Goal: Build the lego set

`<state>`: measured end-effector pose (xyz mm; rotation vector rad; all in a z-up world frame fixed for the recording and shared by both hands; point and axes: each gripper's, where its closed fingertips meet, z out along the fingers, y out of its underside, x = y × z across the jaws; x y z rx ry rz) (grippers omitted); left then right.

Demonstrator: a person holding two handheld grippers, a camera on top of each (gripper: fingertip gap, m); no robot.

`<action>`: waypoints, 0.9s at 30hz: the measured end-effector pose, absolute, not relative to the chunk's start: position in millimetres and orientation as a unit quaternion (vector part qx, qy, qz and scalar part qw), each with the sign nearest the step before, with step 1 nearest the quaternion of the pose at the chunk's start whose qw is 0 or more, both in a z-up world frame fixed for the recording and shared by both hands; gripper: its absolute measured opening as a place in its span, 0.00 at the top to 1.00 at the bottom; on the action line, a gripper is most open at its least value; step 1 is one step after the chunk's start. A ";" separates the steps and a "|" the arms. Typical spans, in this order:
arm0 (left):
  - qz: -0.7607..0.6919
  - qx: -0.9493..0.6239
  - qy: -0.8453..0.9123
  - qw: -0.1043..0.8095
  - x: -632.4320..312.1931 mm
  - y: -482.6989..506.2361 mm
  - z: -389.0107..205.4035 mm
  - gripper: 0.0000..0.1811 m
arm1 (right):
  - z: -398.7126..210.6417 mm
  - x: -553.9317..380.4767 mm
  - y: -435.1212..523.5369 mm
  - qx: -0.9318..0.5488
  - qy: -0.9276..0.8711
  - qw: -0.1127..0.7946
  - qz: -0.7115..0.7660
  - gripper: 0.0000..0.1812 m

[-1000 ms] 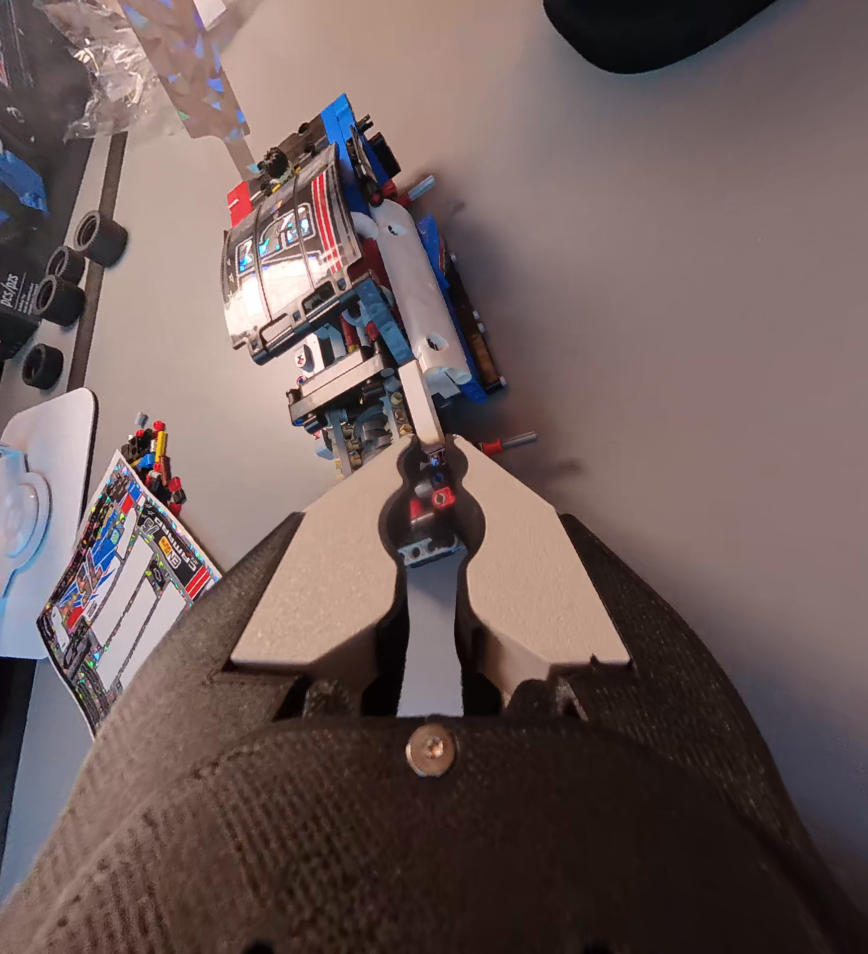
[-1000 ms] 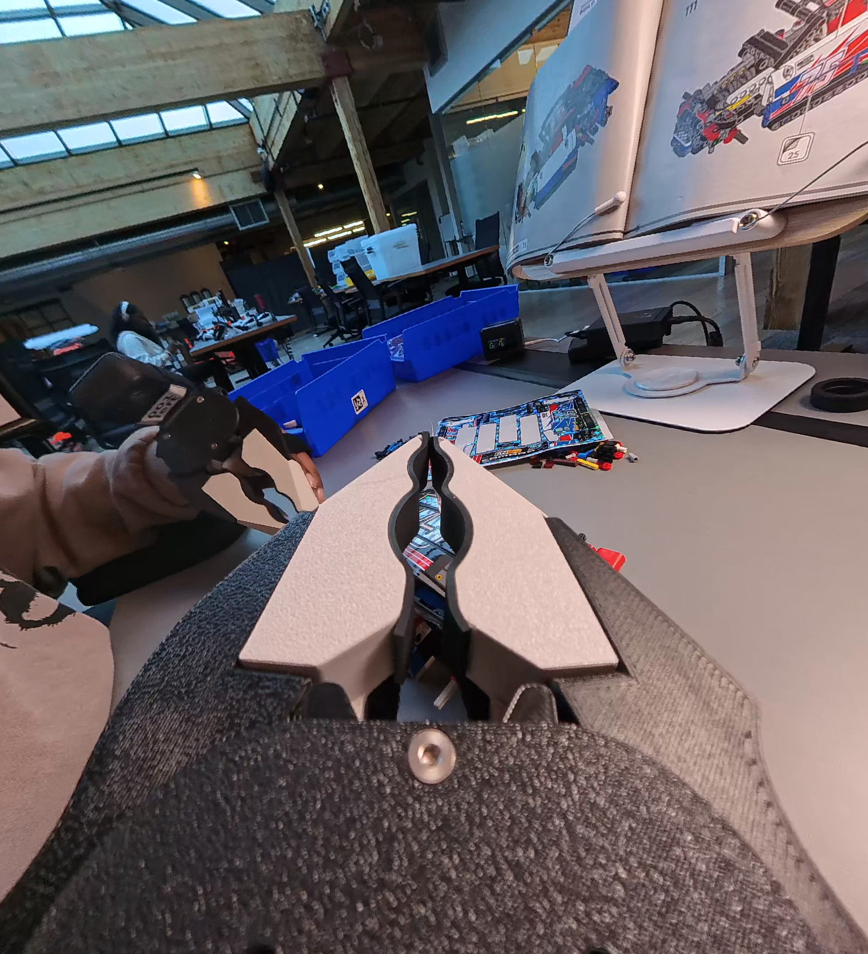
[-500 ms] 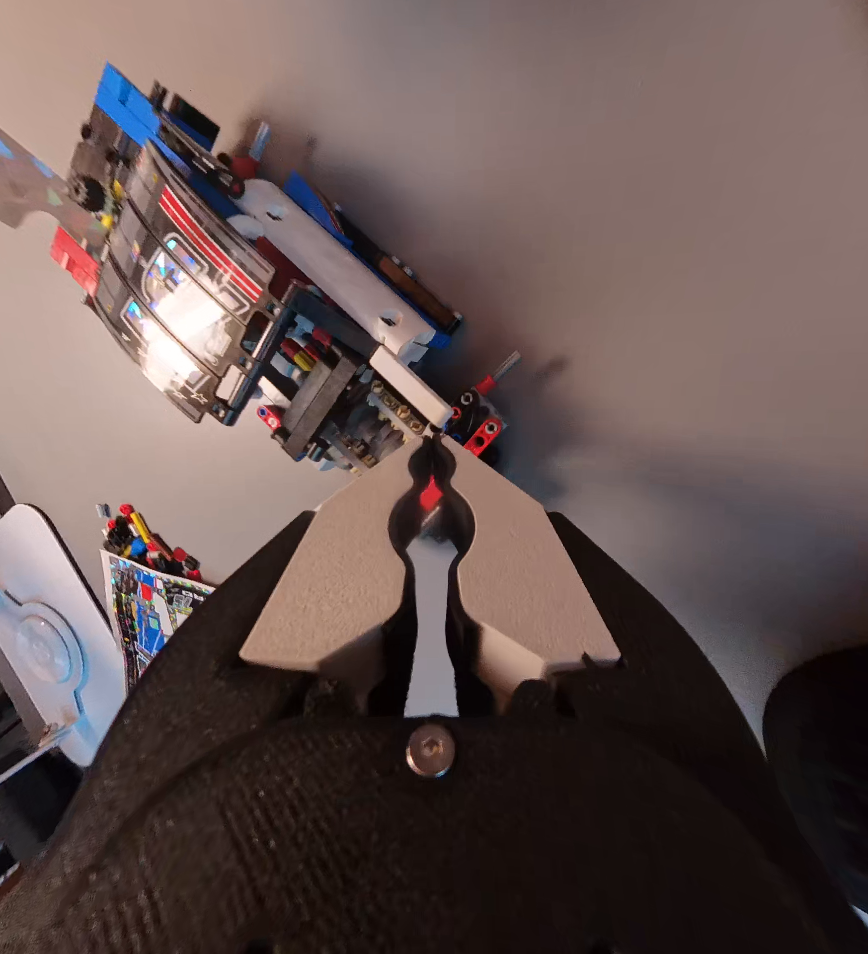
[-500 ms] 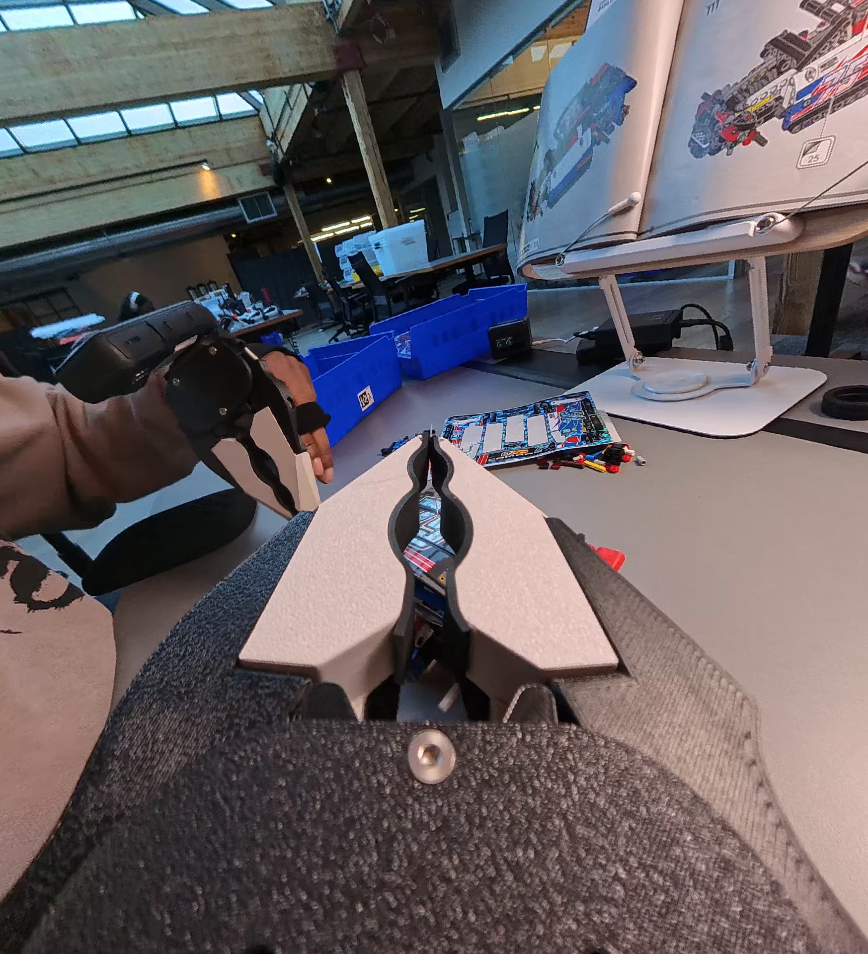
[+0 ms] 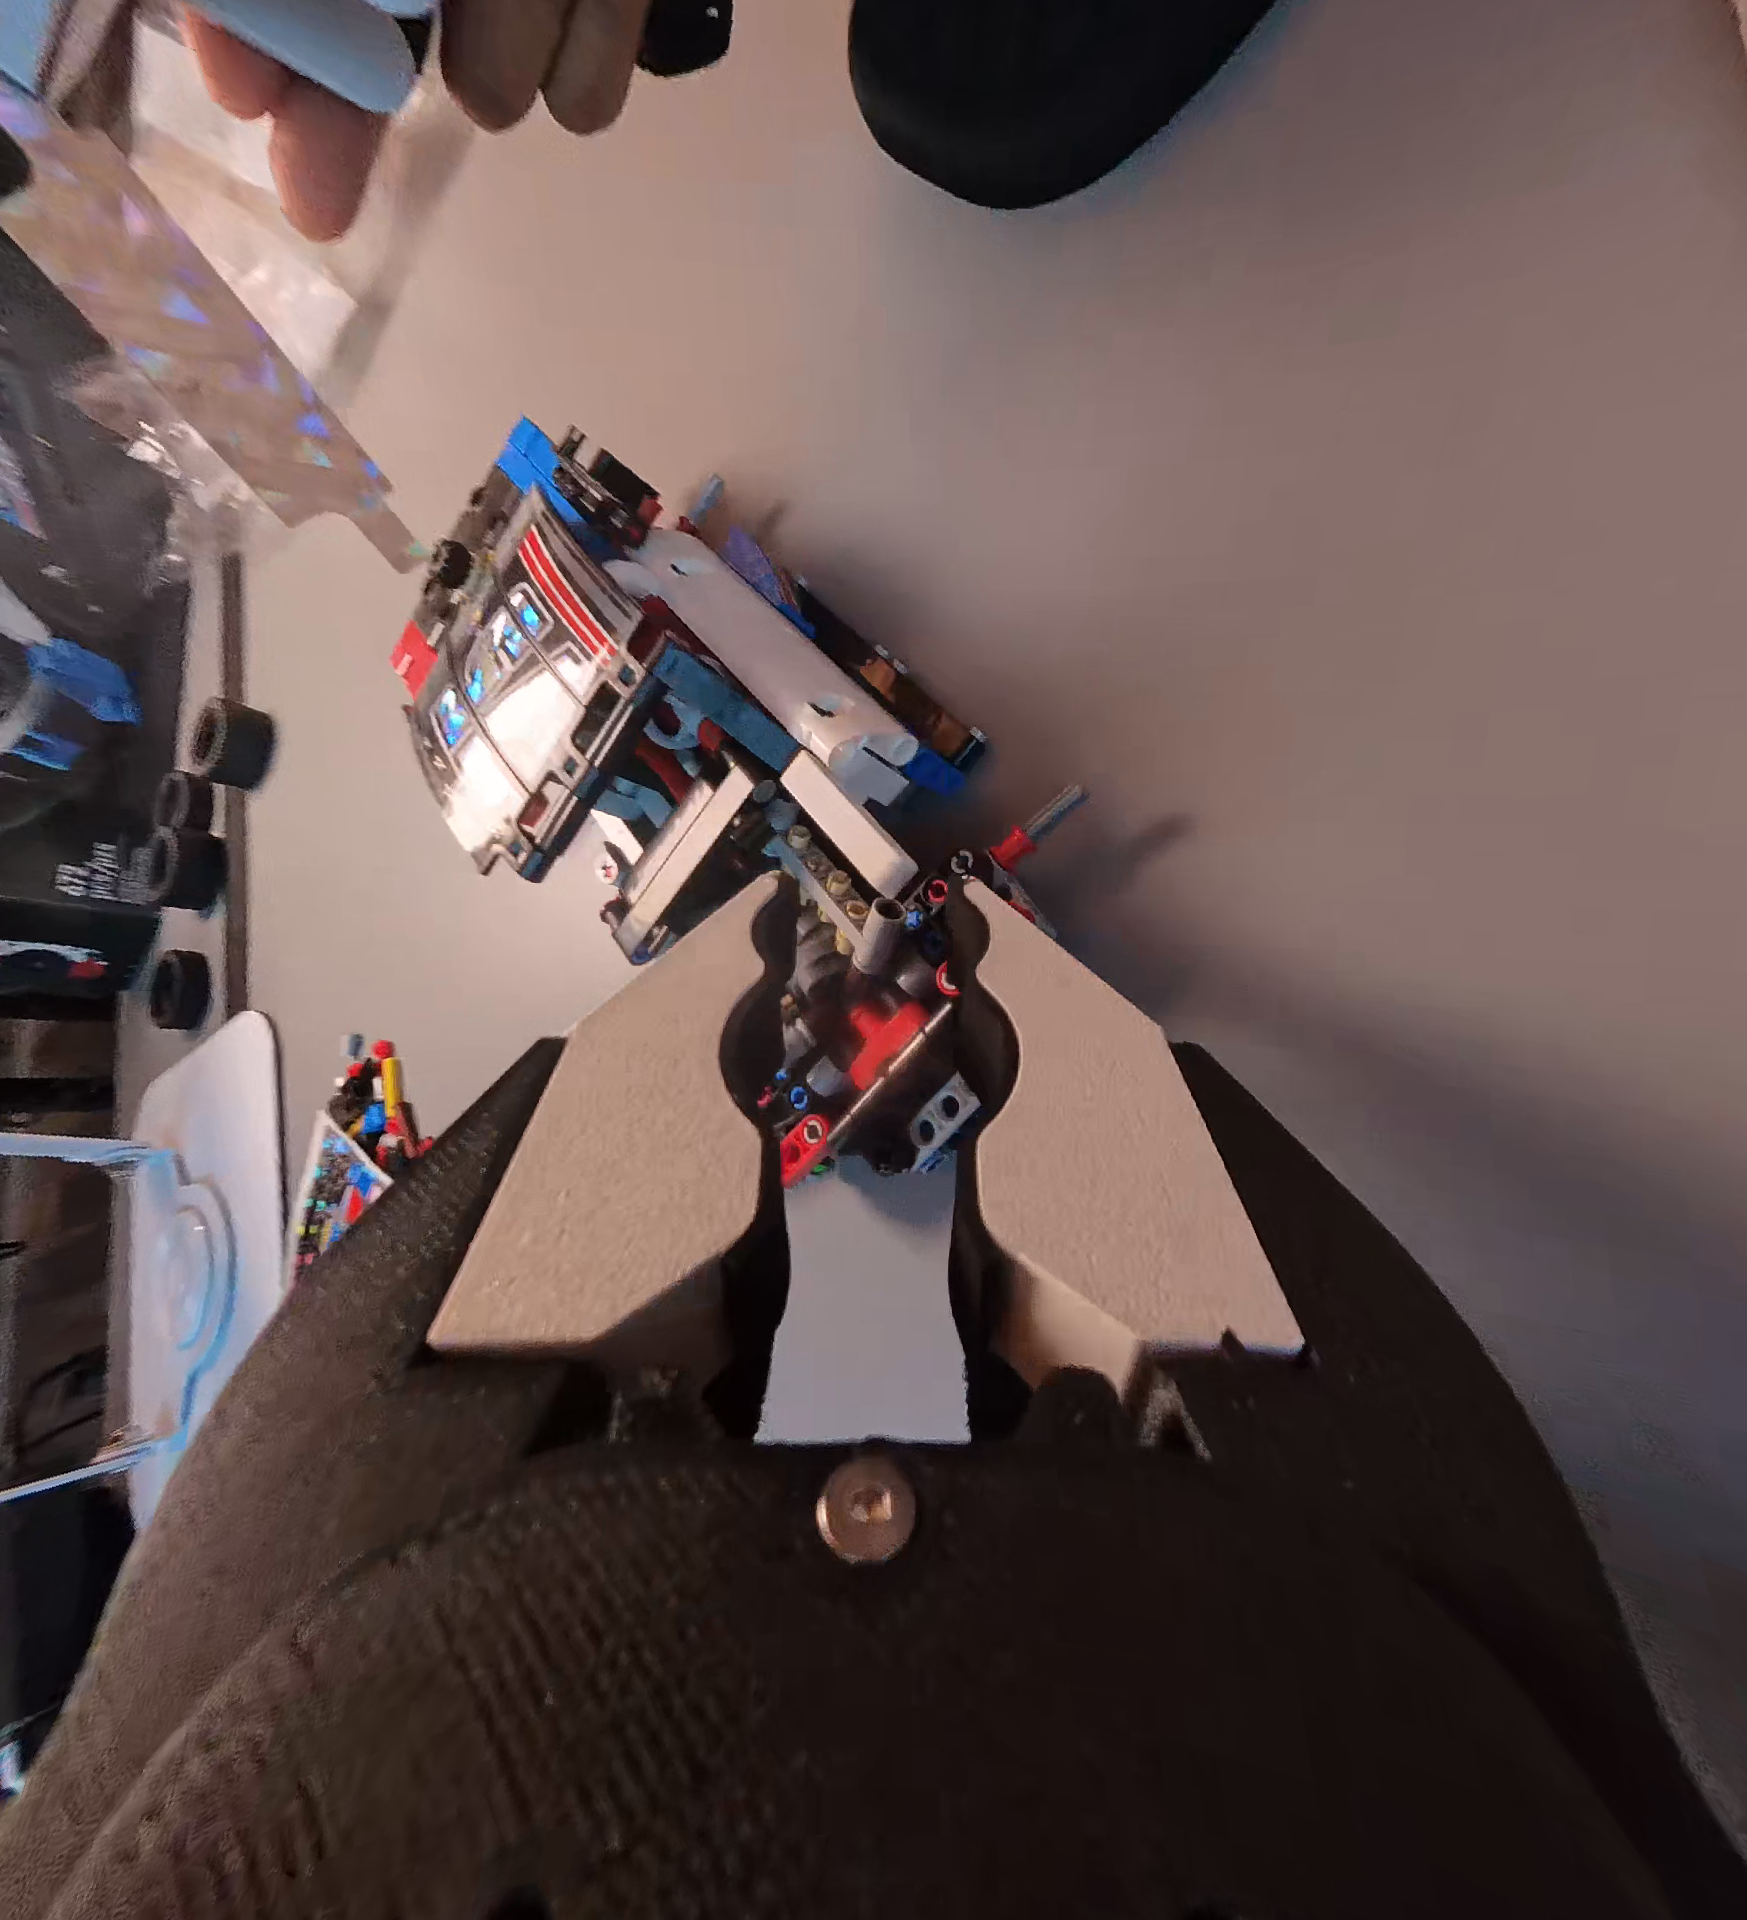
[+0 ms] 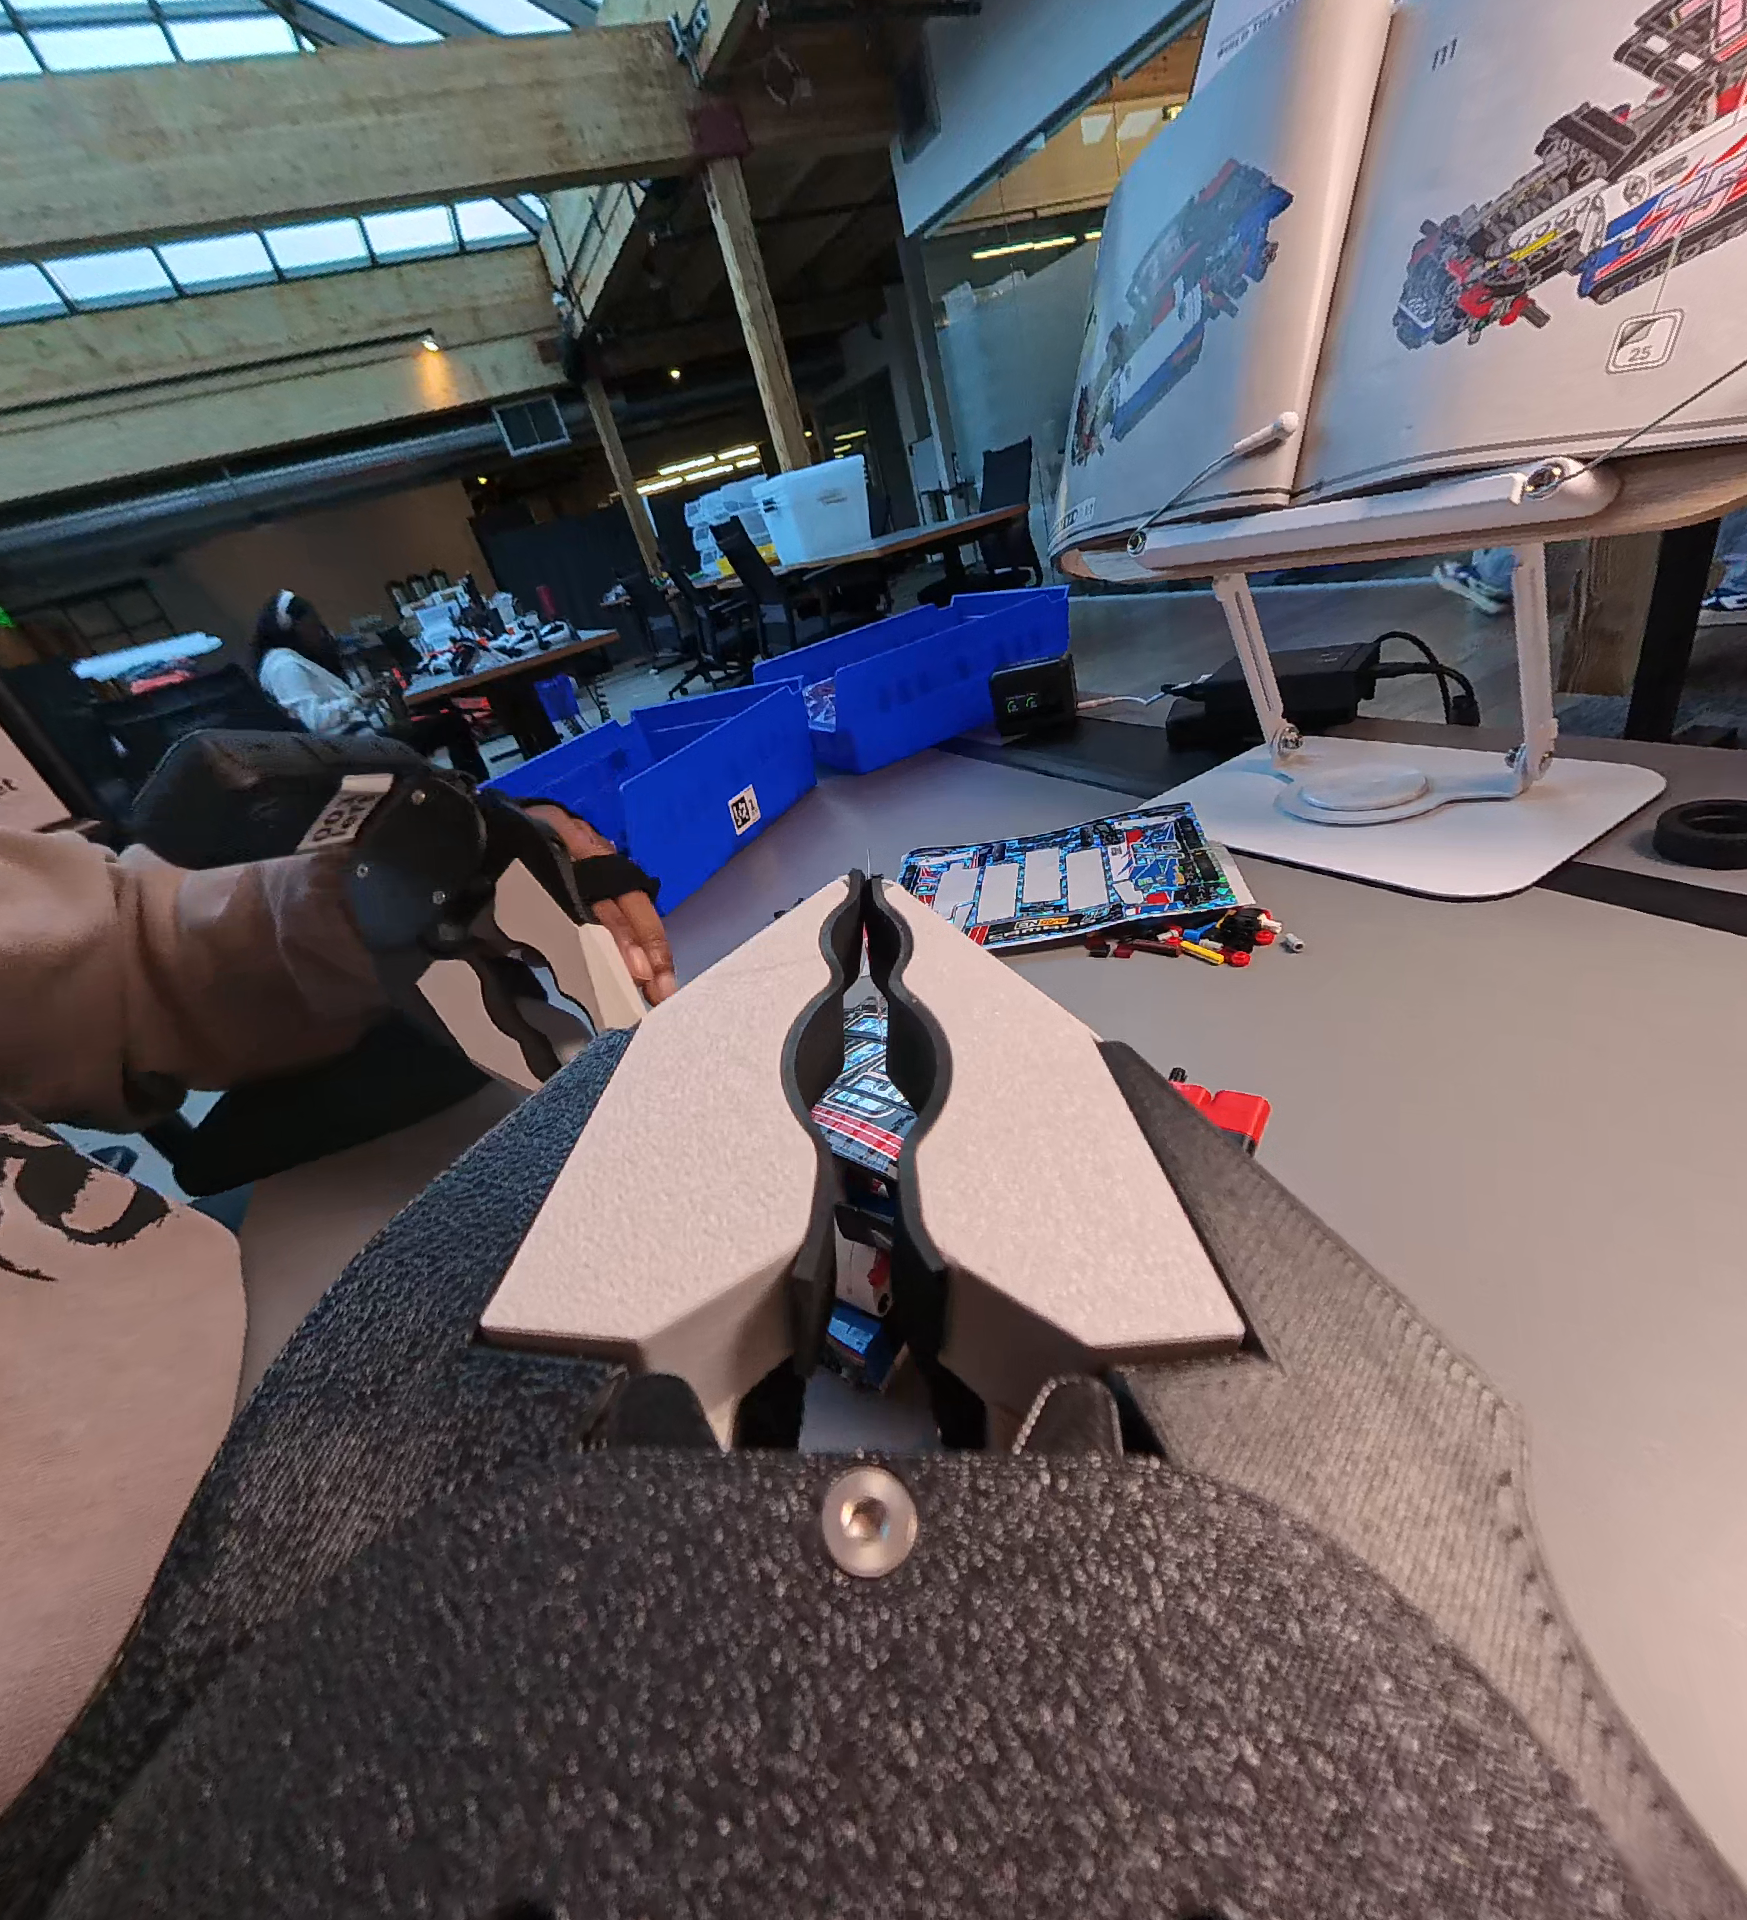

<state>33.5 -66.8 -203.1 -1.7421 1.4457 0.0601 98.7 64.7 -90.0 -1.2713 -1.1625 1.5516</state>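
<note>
Left gripper (image 5: 861, 899): fingers spread apart, straddling the rear end of the car model without pinching it.
Right gripper (image 6: 865, 885): fingers pressed together at the tips; a thin shiny strip seems to run up between them, possibly a sticker, but too slight to say it is held.
Lego car model (image 5: 640, 686): partly built, lying on the grey table (image 5: 1368, 623) just ahead of the left gripper; from the right gripper's view it sits under and behind the fingers, seen only through the gap.
Handling: likely light and rigid as a whole, yet brittle at the joints; panels and pins could pop off under a hard squeeze.
Where to hold: probably the dense chassis beams at the rear end (image 5: 869, 1039), not the stickered roof panel (image 5: 516, 675) or the thin axle (image 5: 1040, 816) sticking out.
Loose parts (image 6: 1191, 940): small pile ahead and right of the right gripper, beside the sticker sheet (image 6: 1066, 873).
Instruction book (image 6: 1471, 260): open on a stand, up and right.
</note>
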 end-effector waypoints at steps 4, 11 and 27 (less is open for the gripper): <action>0.095 -0.658 0.583 0.468 36.5 -61.4 -200.4 0.87 | -92.8 96.5 63.5 -0.505 -0.462 0.396 0.612 1.00; 0.163 -0.610 0.631 0.451 40.2 -61.0 -208.5 0.95 | -97.2 92.7 62.0 -0.510 -0.463 0.390 0.611 1.00; 0.105 -0.599 0.739 0.291 41.5 -64.0 -208.2 1.00 | -93.9 94.0 59.7 -0.505 -0.464 0.392 0.613 1.00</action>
